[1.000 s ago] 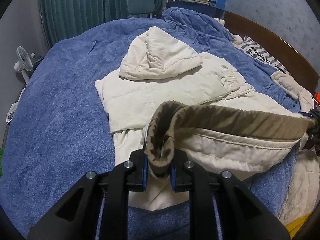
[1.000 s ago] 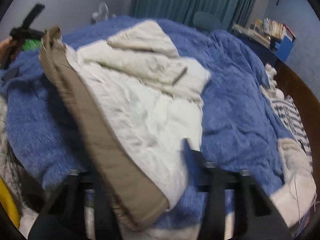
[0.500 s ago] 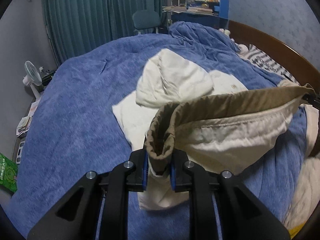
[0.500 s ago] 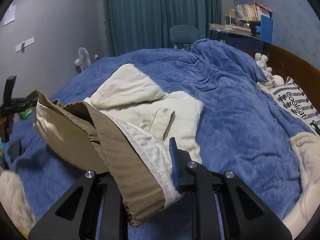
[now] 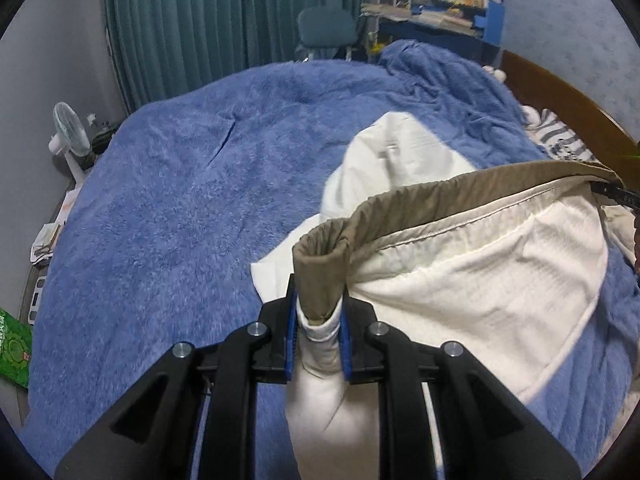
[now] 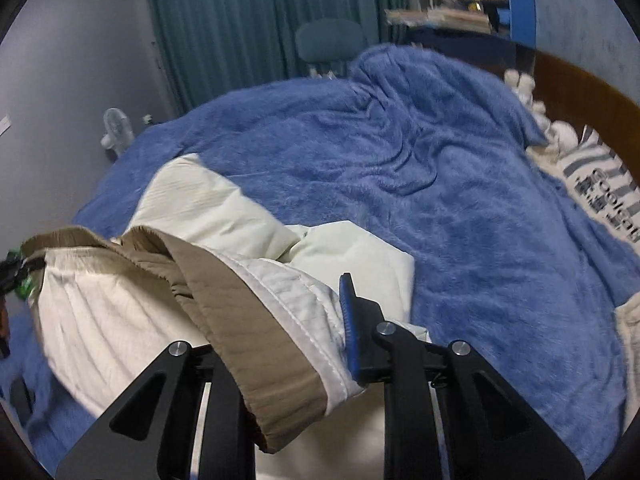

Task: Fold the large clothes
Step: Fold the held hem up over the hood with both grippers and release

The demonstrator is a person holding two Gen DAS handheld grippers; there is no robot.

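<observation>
Both grippers pinch the jacket's hem (image 5: pixel 460 196): left gripper (image 5: pixel 318 316), right gripper (image 6: pixel 296 332). Hem spans between them; folded body (image 5: pixel 400 156) lies straight ahead, equally near.

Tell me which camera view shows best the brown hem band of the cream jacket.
The left wrist view: the brown hem band stretches across in full, from the left gripper to the far clamp. The right wrist view shows it bunched and foreshortened, covering one finger.
</observation>
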